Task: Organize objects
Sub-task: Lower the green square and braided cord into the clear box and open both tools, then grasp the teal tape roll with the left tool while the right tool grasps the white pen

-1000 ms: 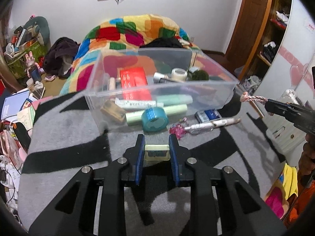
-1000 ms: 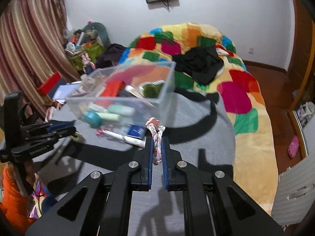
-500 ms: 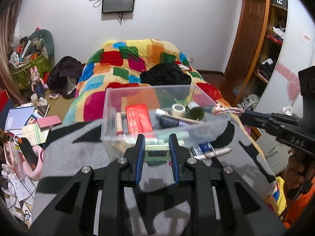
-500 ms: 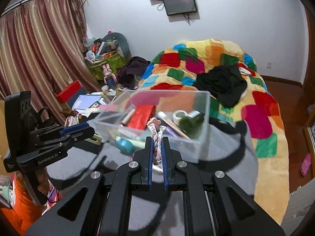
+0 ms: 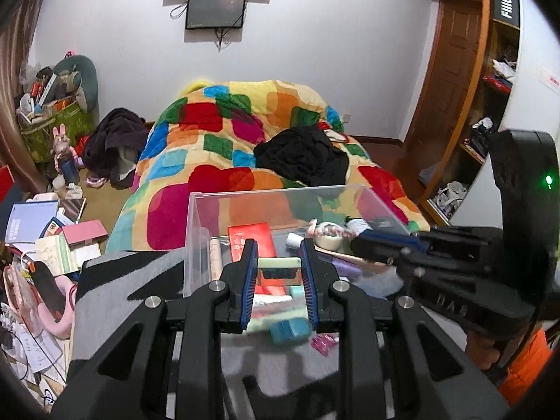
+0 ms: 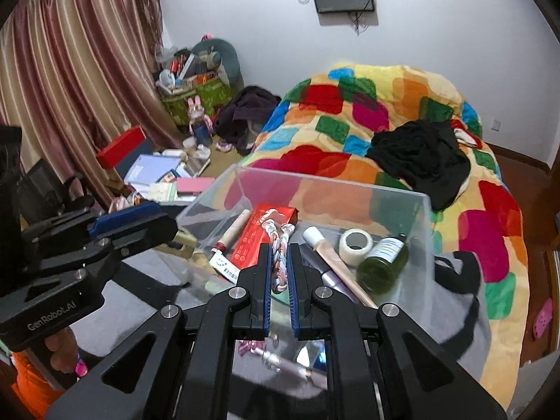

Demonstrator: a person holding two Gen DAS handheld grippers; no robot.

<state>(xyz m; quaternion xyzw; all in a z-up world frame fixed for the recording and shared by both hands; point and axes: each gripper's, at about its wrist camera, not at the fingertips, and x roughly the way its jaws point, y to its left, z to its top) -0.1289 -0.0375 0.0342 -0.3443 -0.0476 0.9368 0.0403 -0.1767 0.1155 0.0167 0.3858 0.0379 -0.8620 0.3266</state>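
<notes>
Right gripper (image 6: 279,262) clamps braided rope (image 6: 276,245), long axis pointing forward over the clear bin (image 6: 385,189). Left gripper (image 5: 279,269) grips a small green case (image 5: 279,263) crosswise. Both are now above the bin, closer than before.

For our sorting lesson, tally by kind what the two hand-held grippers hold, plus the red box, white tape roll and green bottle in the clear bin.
Pale green rectangular block, in left hand-held gripper: 1
Braided rope, in right hand-held gripper: 1
Red box: 1
White tape roll: 1
Green bottle: 1
Total: 5
</notes>
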